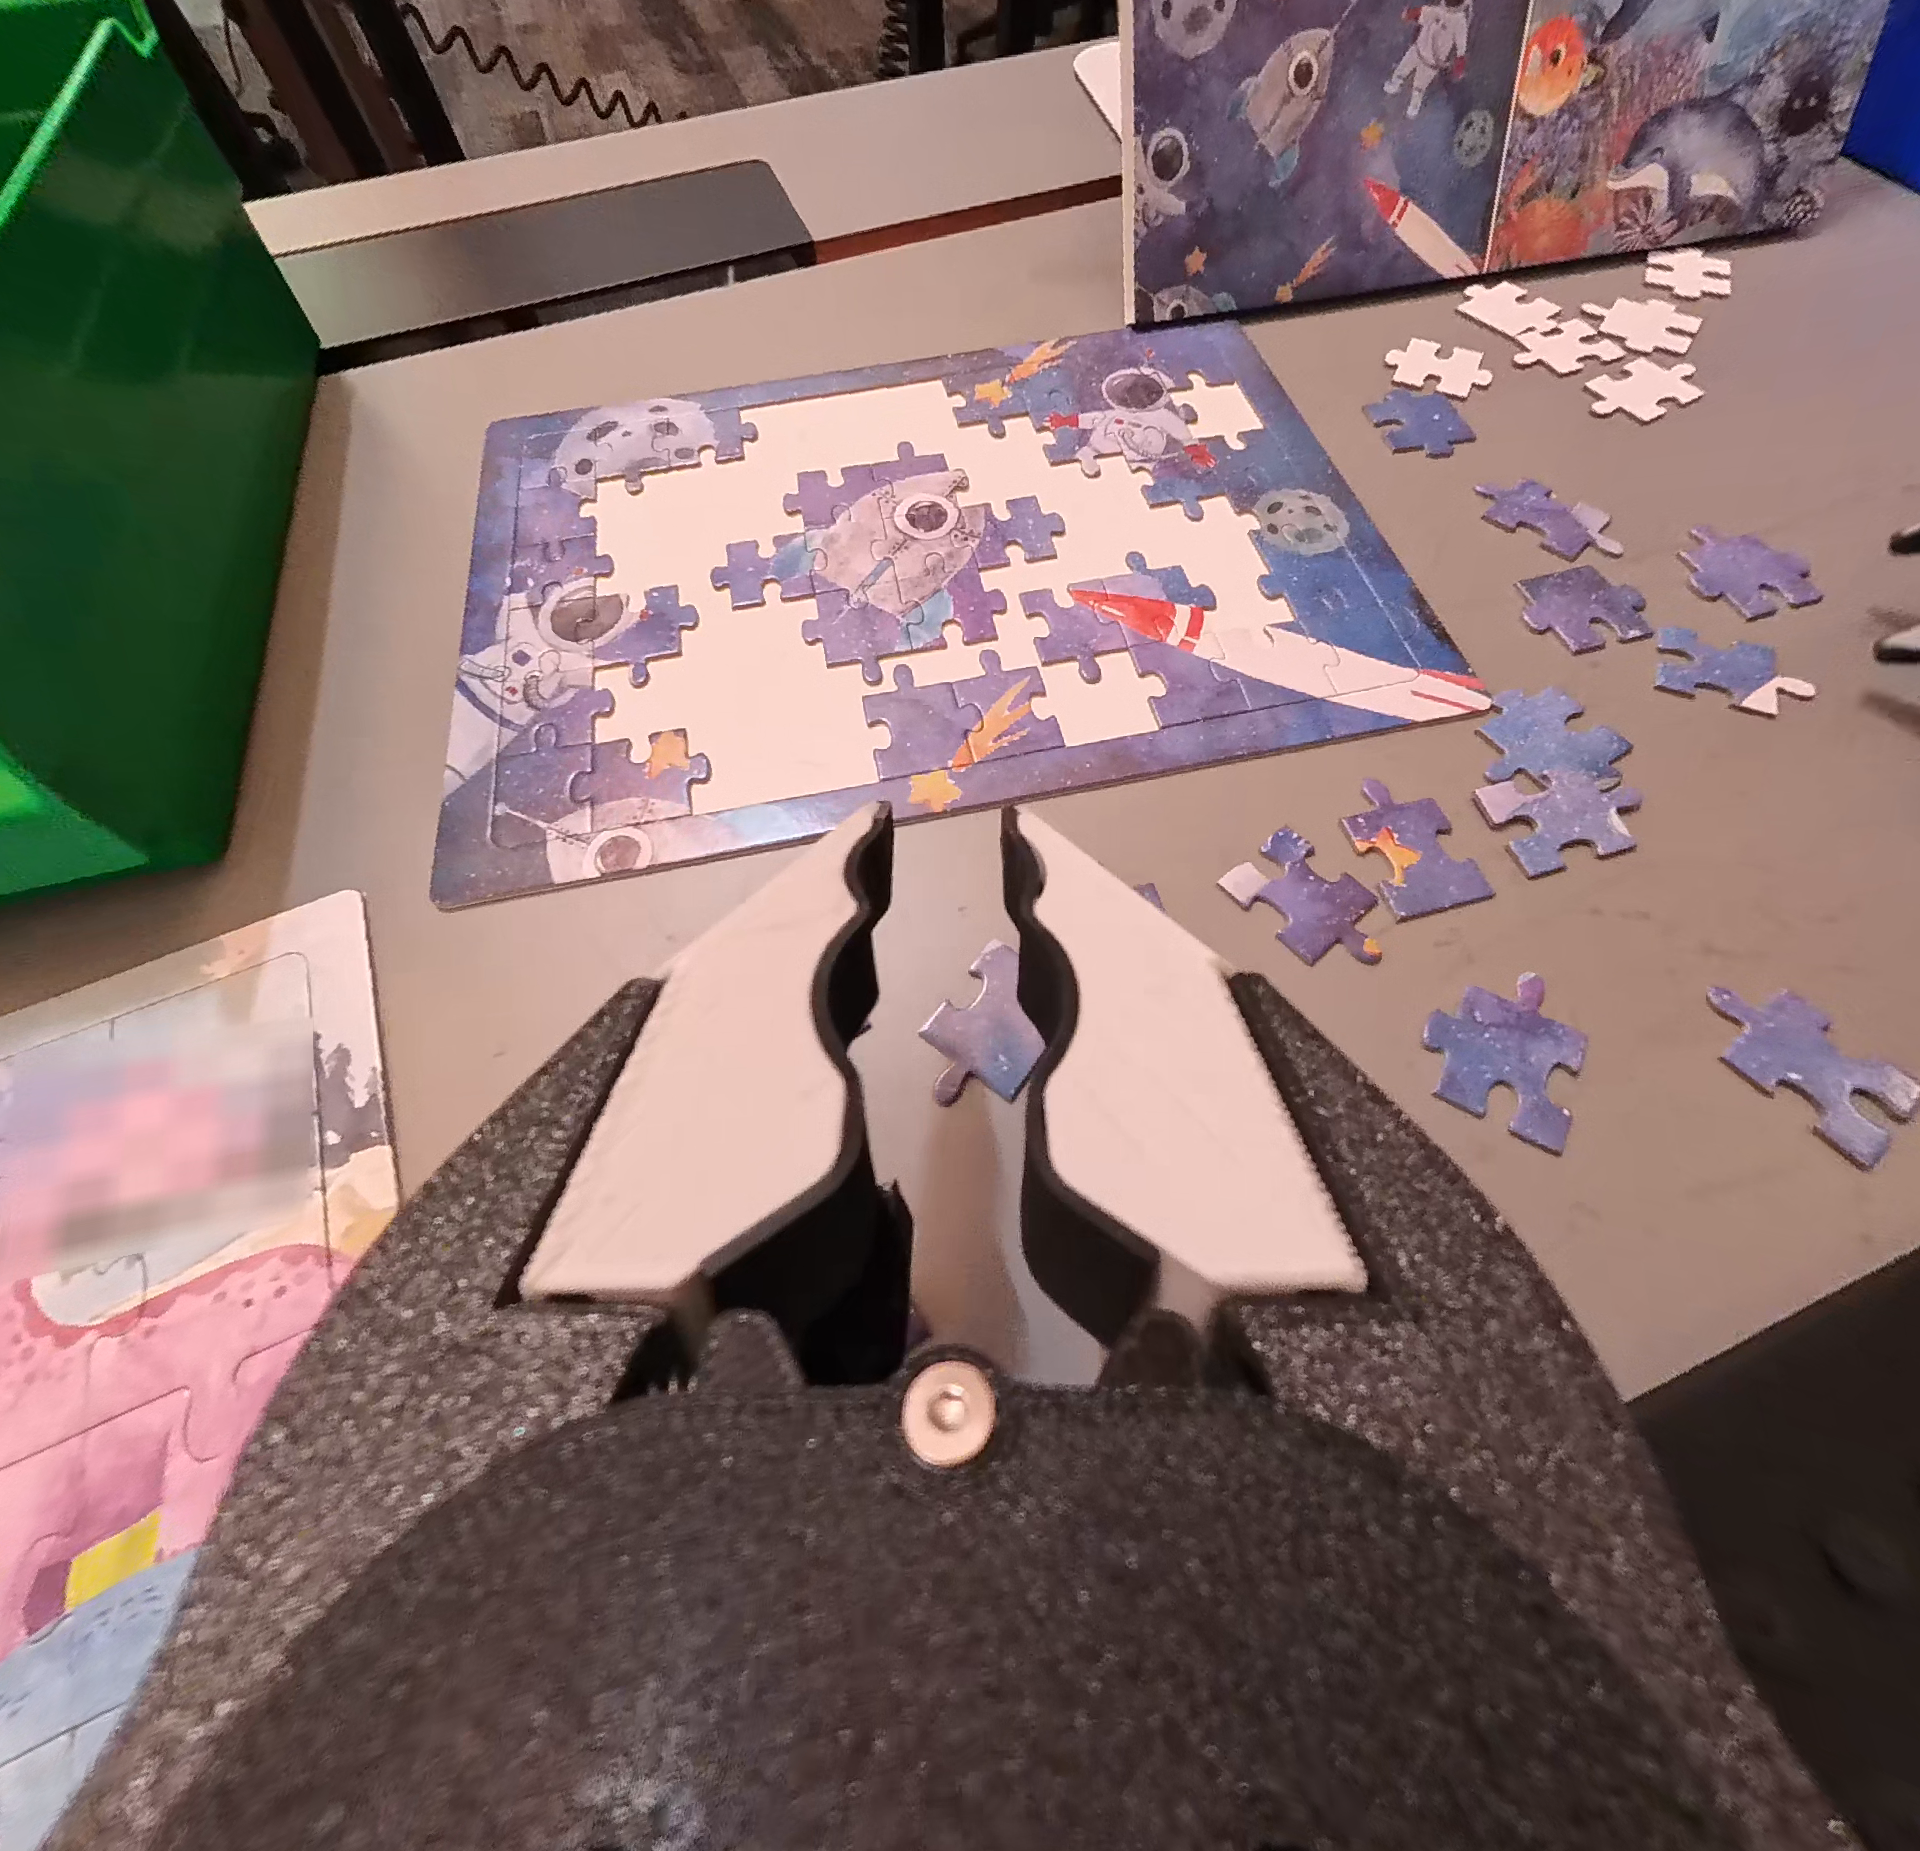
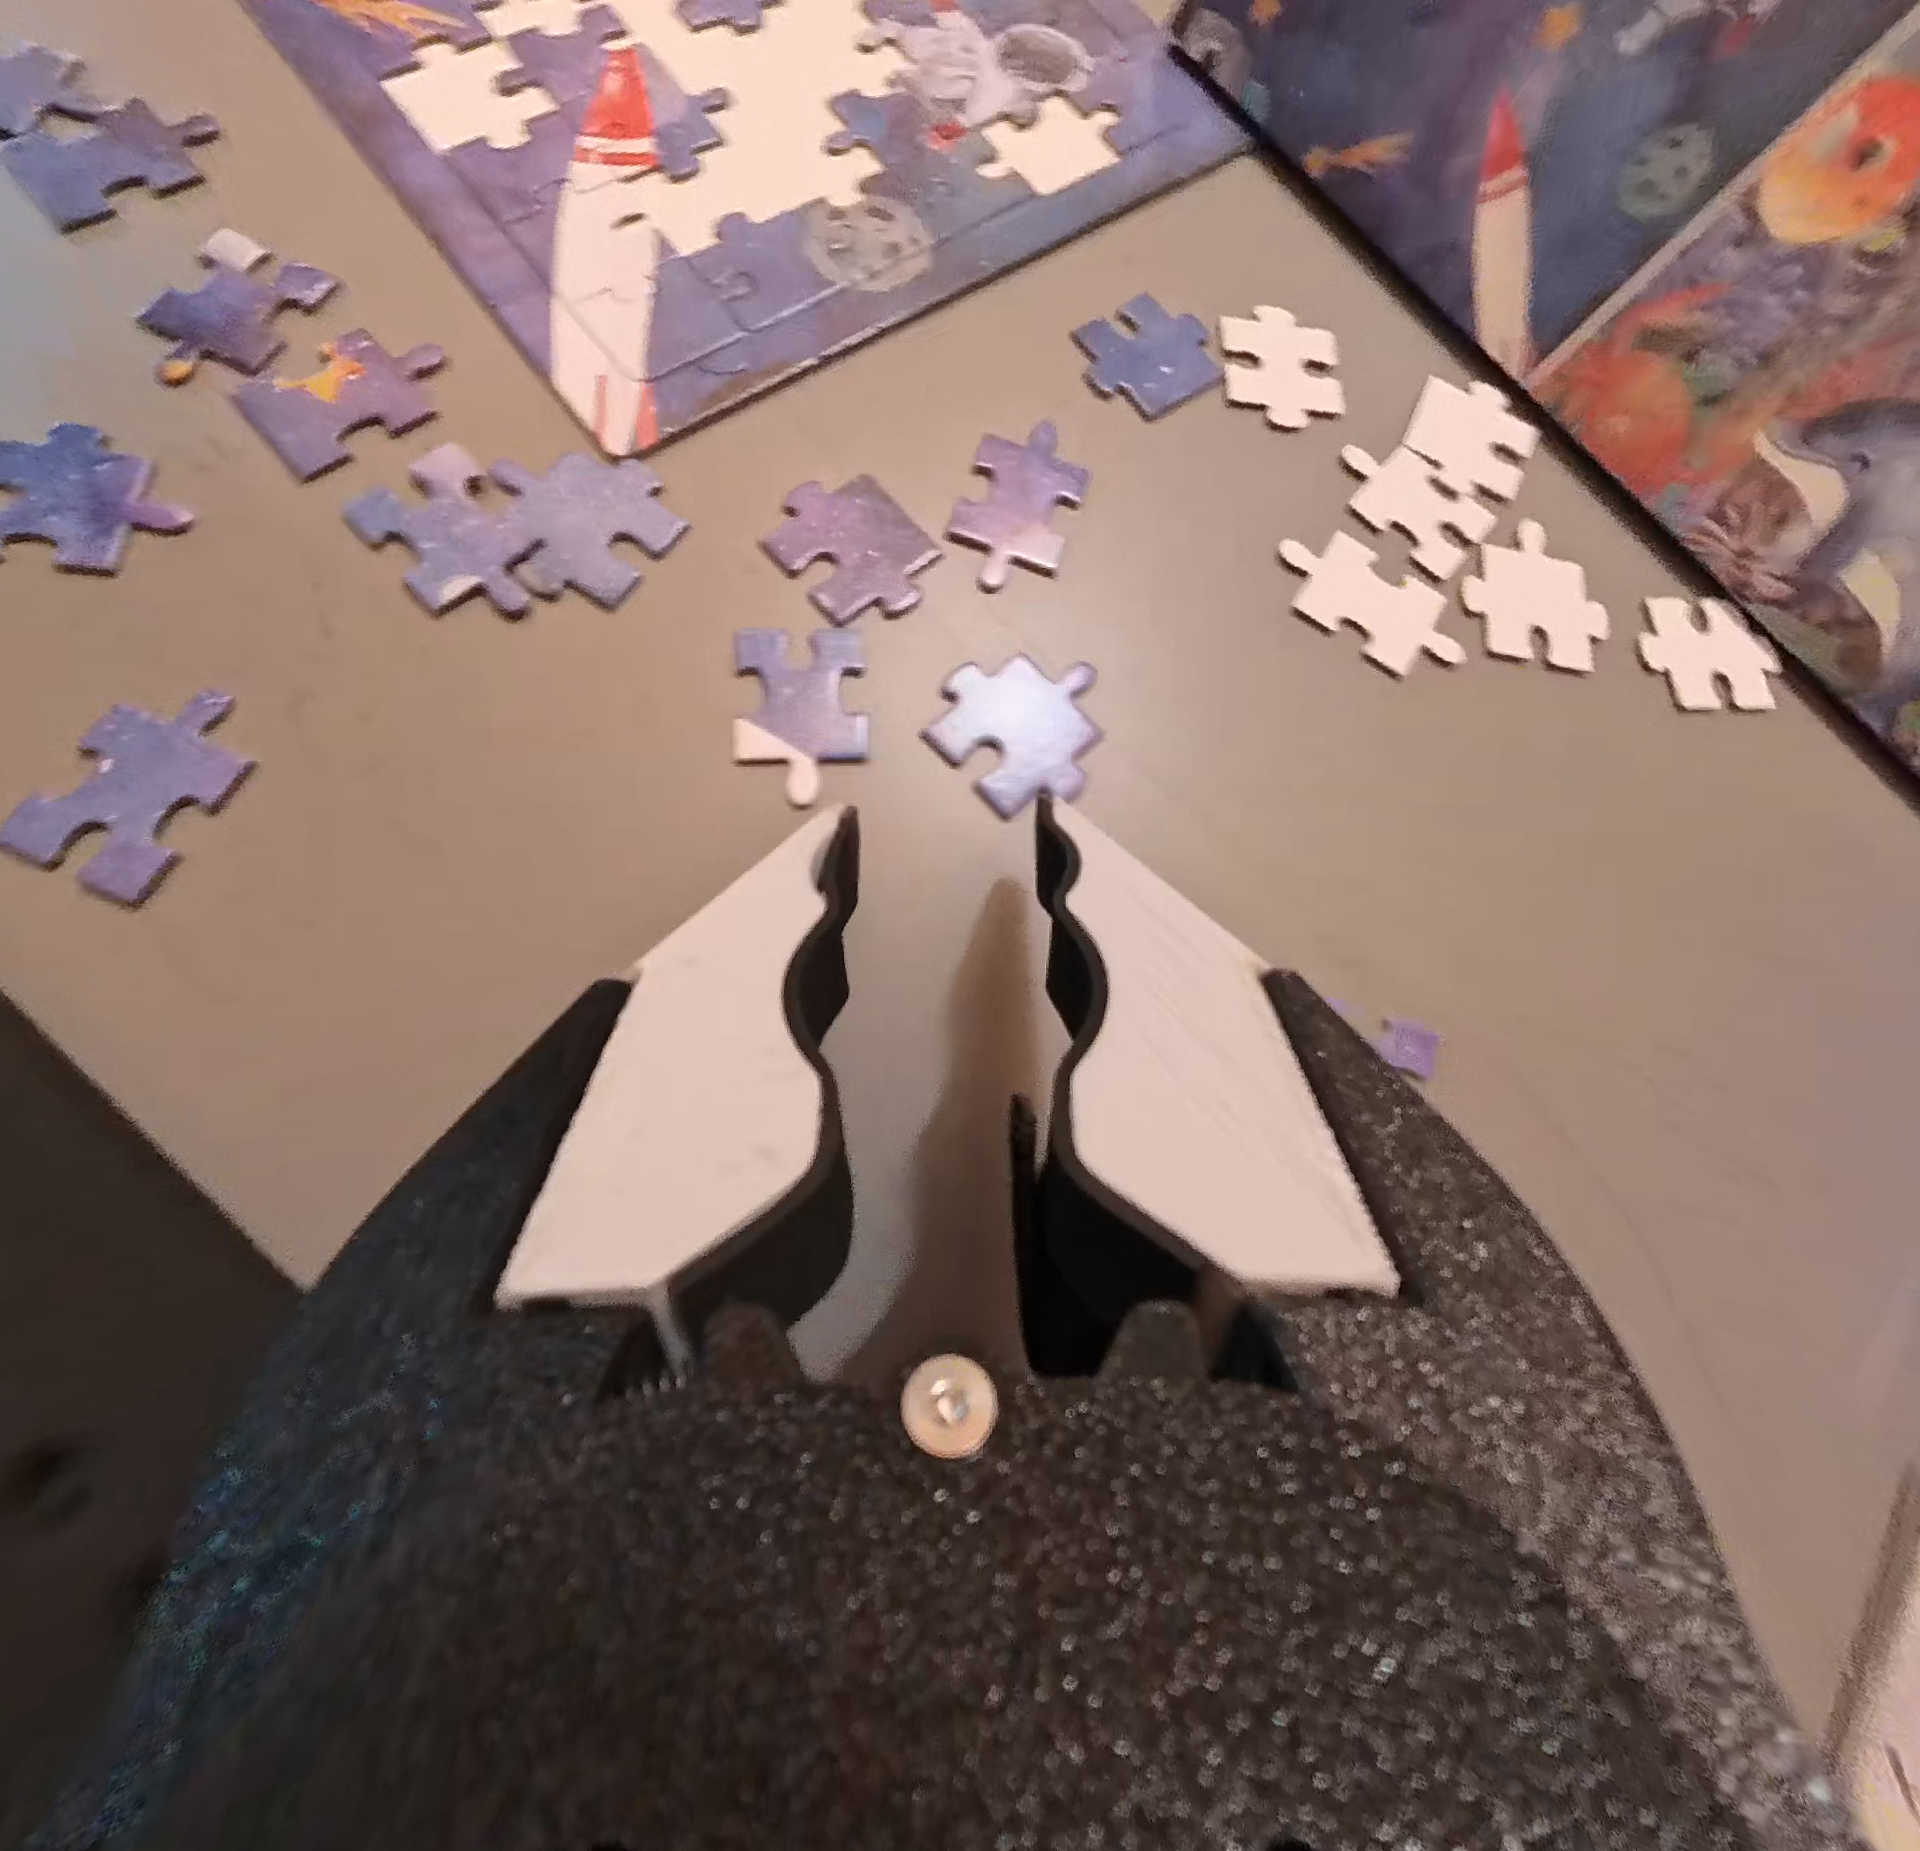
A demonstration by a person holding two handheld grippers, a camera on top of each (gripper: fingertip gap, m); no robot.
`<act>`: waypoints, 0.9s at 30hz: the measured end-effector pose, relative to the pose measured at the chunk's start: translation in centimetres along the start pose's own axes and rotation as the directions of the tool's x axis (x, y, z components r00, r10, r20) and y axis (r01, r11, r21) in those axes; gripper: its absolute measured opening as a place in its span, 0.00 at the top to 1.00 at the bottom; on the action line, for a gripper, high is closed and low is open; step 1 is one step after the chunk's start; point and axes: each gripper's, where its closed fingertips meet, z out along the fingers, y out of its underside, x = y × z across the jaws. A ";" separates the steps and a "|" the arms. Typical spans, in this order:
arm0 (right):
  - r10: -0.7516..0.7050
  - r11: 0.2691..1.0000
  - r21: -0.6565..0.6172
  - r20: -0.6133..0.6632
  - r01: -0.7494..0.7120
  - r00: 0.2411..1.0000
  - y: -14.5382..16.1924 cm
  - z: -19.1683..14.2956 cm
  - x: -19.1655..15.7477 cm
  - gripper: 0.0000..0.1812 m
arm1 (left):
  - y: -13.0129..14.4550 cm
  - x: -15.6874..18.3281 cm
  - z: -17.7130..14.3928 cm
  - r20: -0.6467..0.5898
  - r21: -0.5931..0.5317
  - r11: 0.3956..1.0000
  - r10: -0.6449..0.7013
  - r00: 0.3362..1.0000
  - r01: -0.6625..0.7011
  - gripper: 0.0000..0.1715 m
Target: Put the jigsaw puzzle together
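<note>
The space-themed jigsaw board [image 1: 499,658] lies on the grey table with its border and several clusters filled in and white gaps between them; its rocket corner shows in the right wrist view [image 2: 613,274]. Several loose blue pieces [image 1: 1507,1063] lie to the right of the board. My left gripper [image 1: 945,814] is open and empty, hovering at the board's near edge above one loose blue piece [image 1: 977,1022] on the table. My right gripper [image 2: 948,814] is open and empty, just short of two loose pieces: a blue-and-white one [image 2: 800,700] and a pale glossy one [image 2: 1013,731].
A green bin [image 1: 125,451] stands to the left. The picture box [image 1: 1455,108] stands upright behind the board, with several white face-down pieces [image 1: 1590,336] in front of it. A pink puzzle [image 1: 156,1282] lies at the near left. The table's edge [image 1: 1683,1375] runs at the near right.
</note>
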 end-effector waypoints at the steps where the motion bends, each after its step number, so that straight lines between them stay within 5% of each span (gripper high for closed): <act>1: 0.026 1.000 0.003 -0.025 -0.026 0.999 0.0 -0.1 0.7 0.81 | 0.0 0.0 0.0 0.003 0.000 1.000 0.004 1.000 -0.004 0.88; 8: 0.072 0.997 0.005 -0.201 -0.072 0.977 -4.9 -0.8 10.6 0.80 | 0.3 0.0 0.2 -0.005 -0.023 1.000 -0.001 1.000 0.001 0.88; 12: 0.150 0.966 -0.176 -0.212 -0.188 0.966 -2.4 3.5 17.4 0.81 | 0.4 0.2 0.3 -0.003 -0.028 0.999 0.019 1.000 -0.019 0.88; 15: 0.254 0.955 -0.126 -0.113 -0.268 0.961 -2.6 5.4 17.8 0.91 | 0.3 0.3 0.2 -0.008 -0.018 1.000 0.013 1.000 -0.013 0.88; 20: 0.205 0.959 -0.166 -0.152 -0.229 0.967 -1.1 7.0 18.4 0.98 | 0.3 0.3 0.2 -0.023 -0.019 1.000 -0.006 1.000 0.006 0.88; 27: 0.257 0.937 -0.233 -0.042 -0.259 0.966 0.2 5.0 15.2 1.00 | 0.2 0.4 0.2 -0.021 -0.015 1.000 0.000 1.000 0.000 0.88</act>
